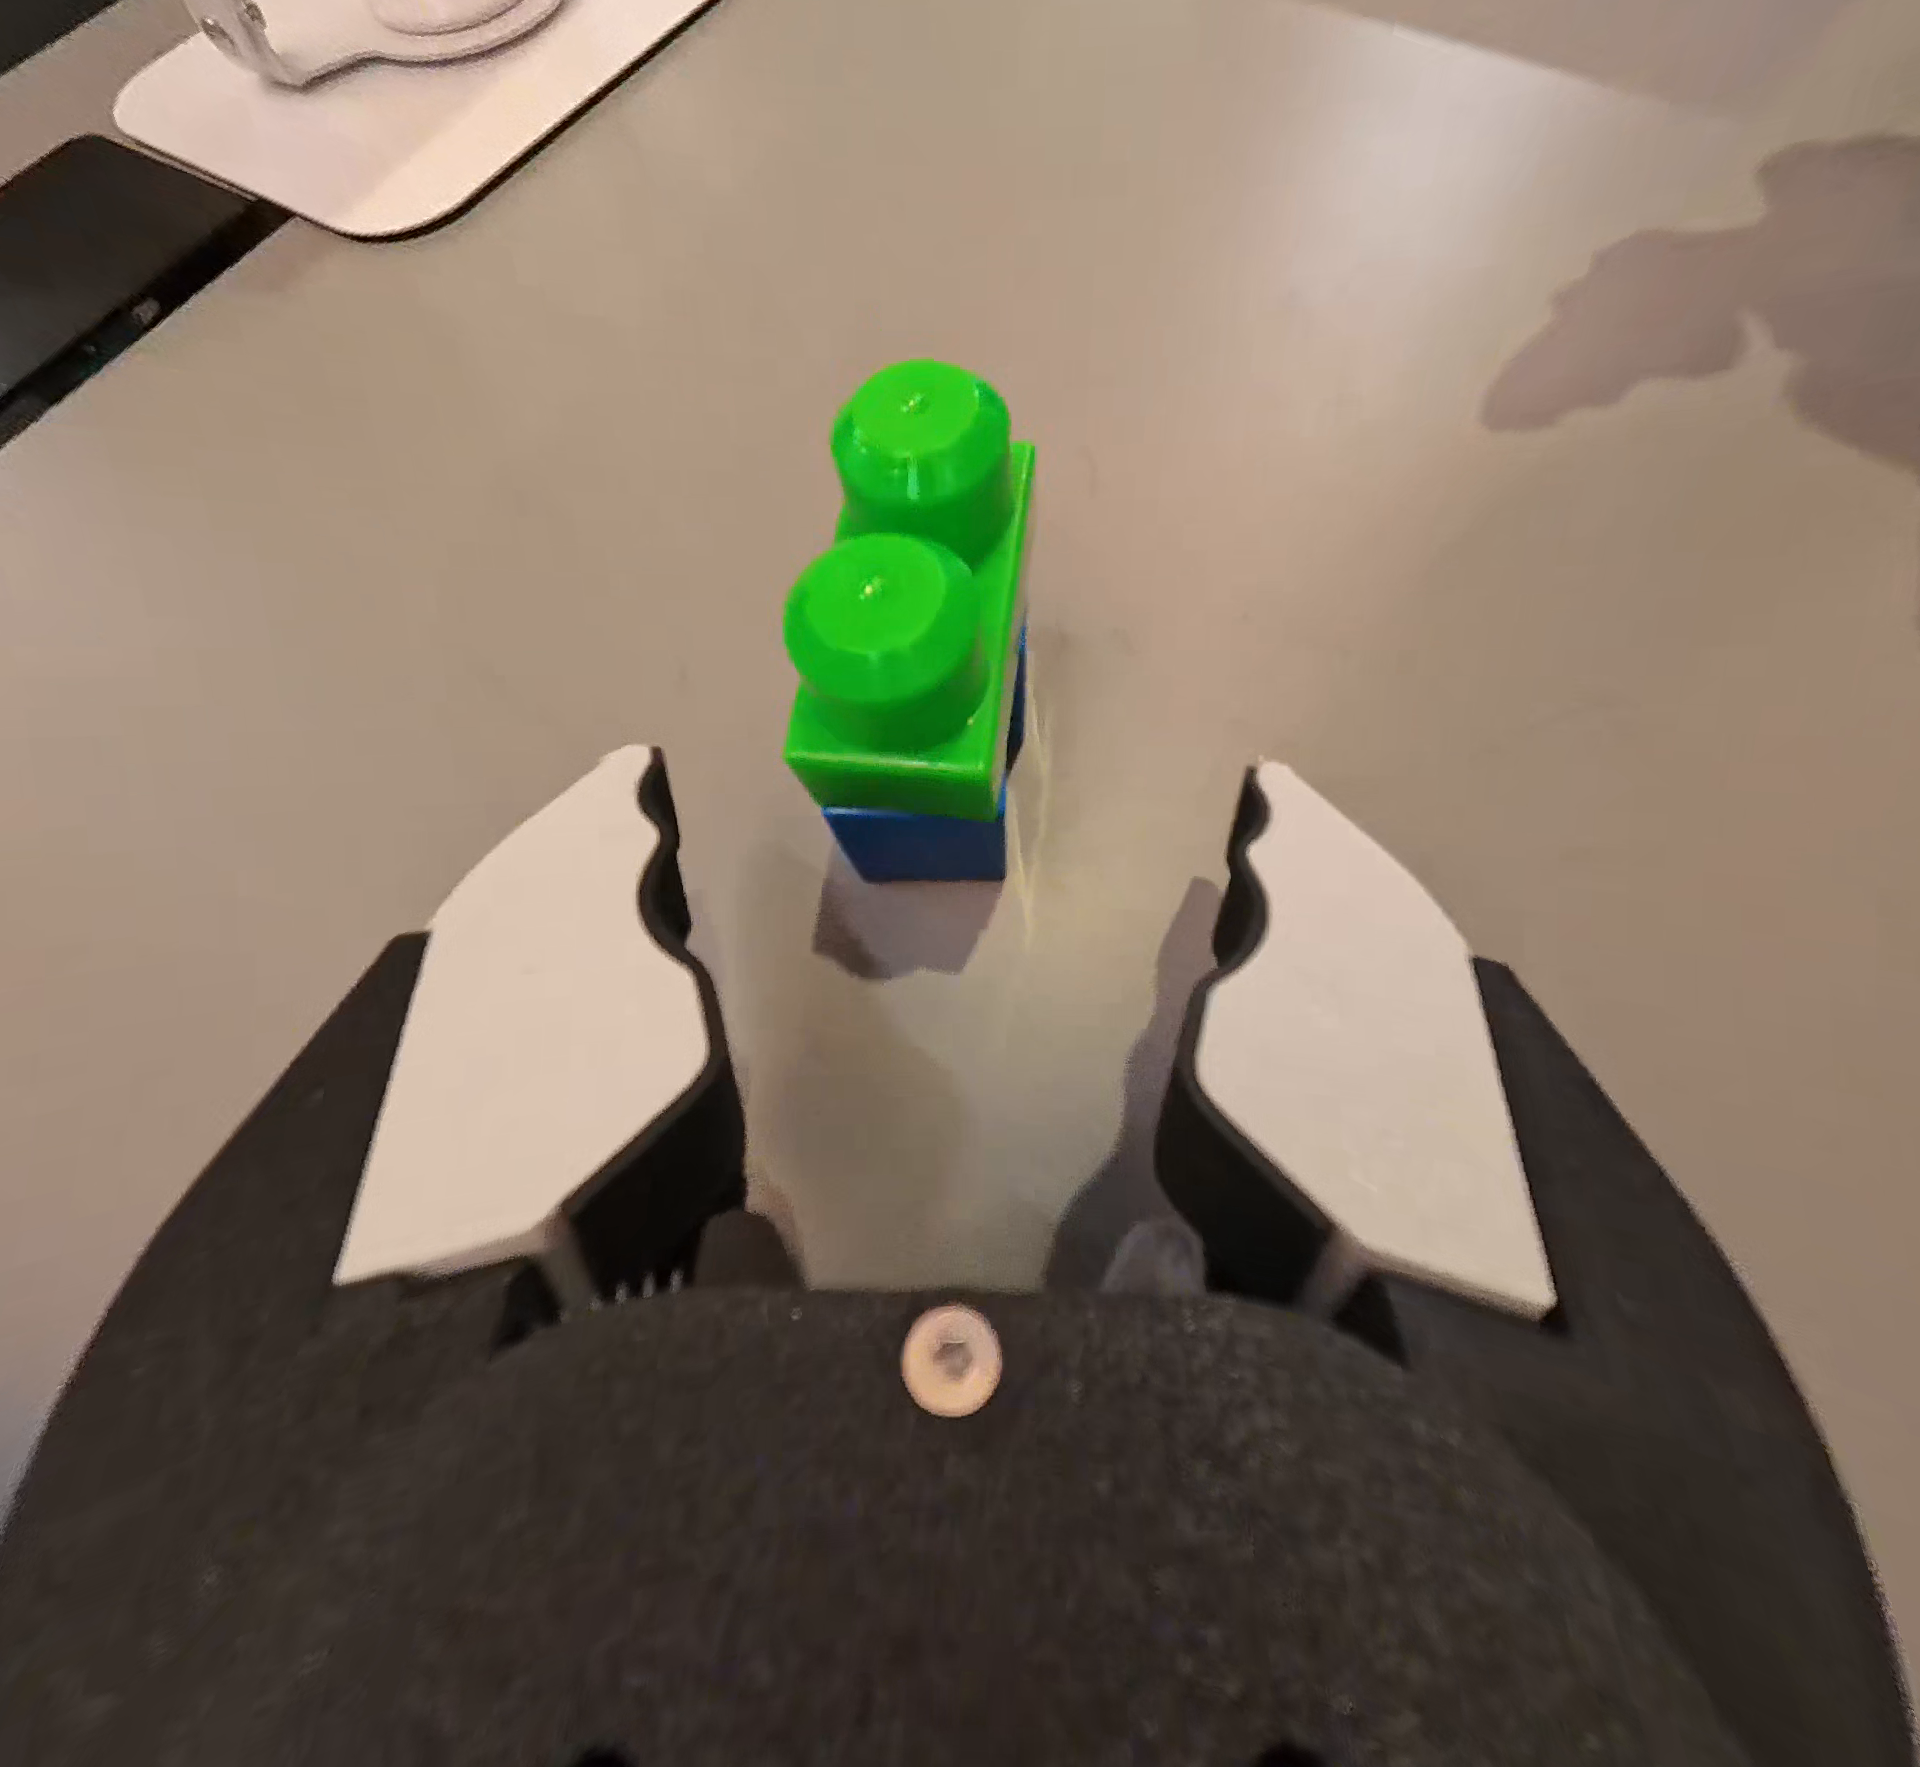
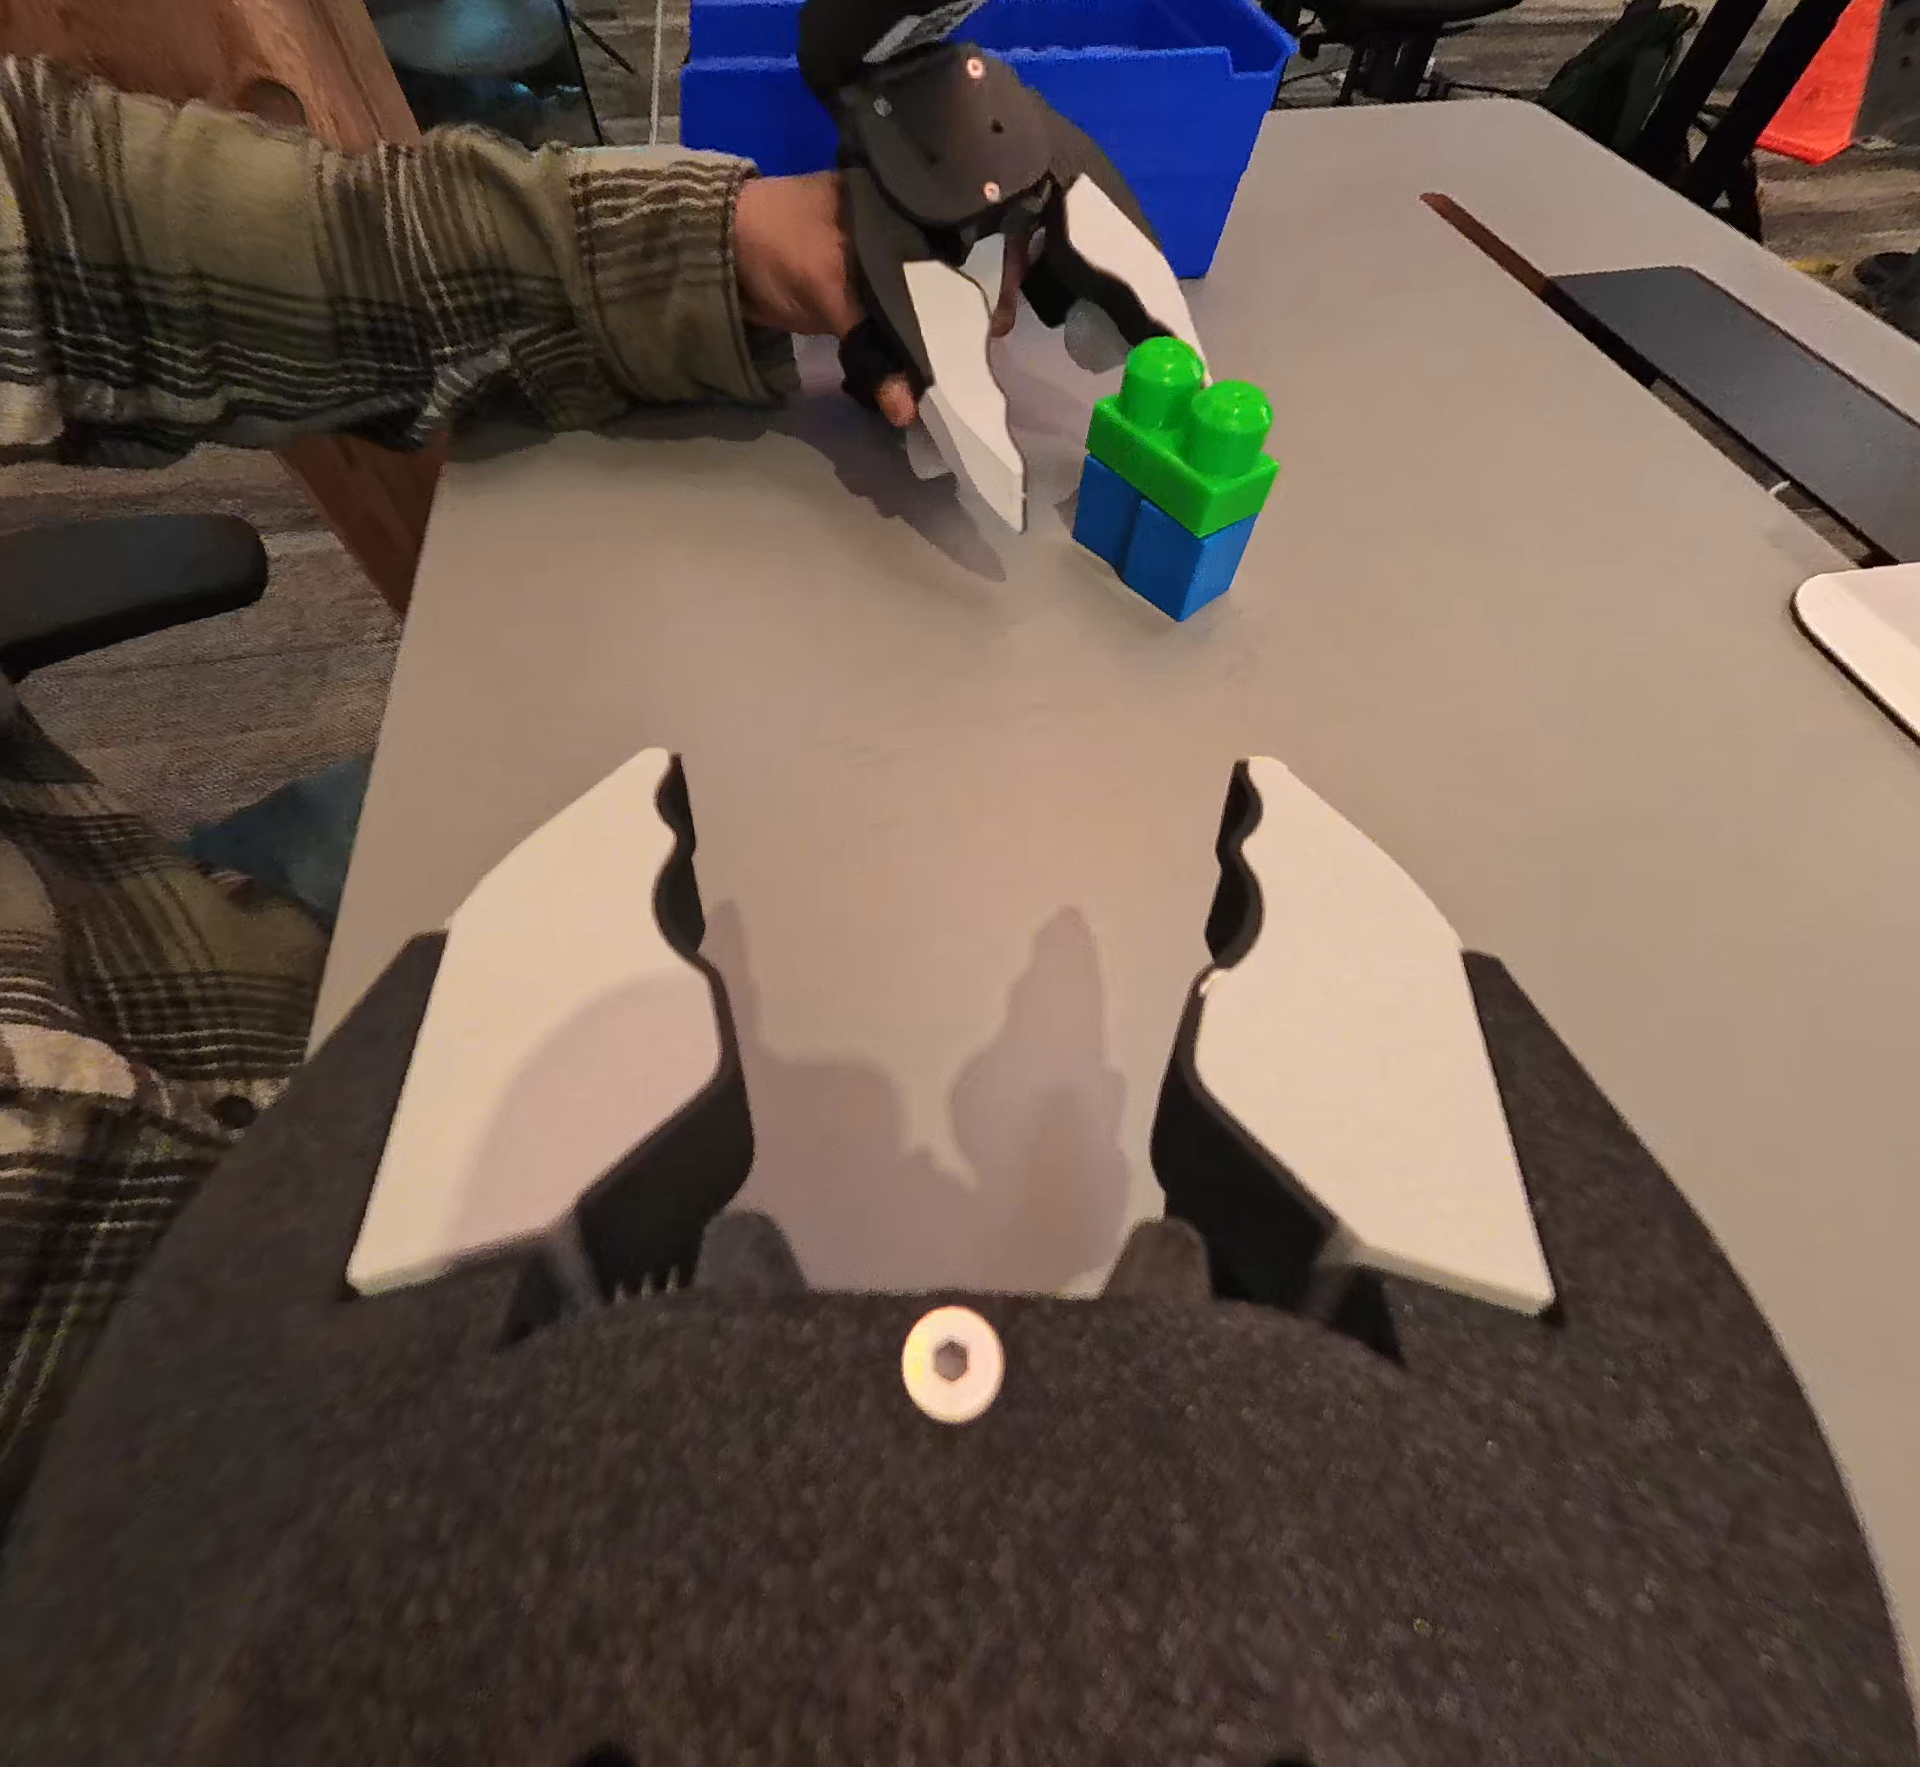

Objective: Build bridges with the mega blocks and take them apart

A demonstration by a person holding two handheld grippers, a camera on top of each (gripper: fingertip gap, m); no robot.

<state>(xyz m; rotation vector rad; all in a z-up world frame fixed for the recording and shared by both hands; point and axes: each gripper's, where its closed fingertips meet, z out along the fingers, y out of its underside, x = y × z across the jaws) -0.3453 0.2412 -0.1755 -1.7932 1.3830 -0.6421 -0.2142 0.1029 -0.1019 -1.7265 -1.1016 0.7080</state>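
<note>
A green two-stud block [image 1: 904, 605] sits on top of a blue block [image 1: 920, 842], and the stack stands on the grey table [image 1: 1351, 574]. My left gripper [image 1: 954, 767] is open and empty, with the stack just ahead of its fingertips. In the right wrist view the green block [image 2: 1179, 450] and the blue block [image 2: 1164, 543] stand mid-table, and the left gripper [image 2: 1112, 429] hovers open right beside them, held by a hand. My right gripper [image 2: 951, 767] is open and empty, well short of the stack.
A white stand base [image 1: 447, 44] with a clear support sits at the table's far left in the left wrist view; its corner [image 2: 1870, 637] shows at the right edge of the right wrist view. A blue bin [image 2: 1132, 65] stands at the table's far end. A plaid sleeve [image 2: 312, 283] reaches in from the left.
</note>
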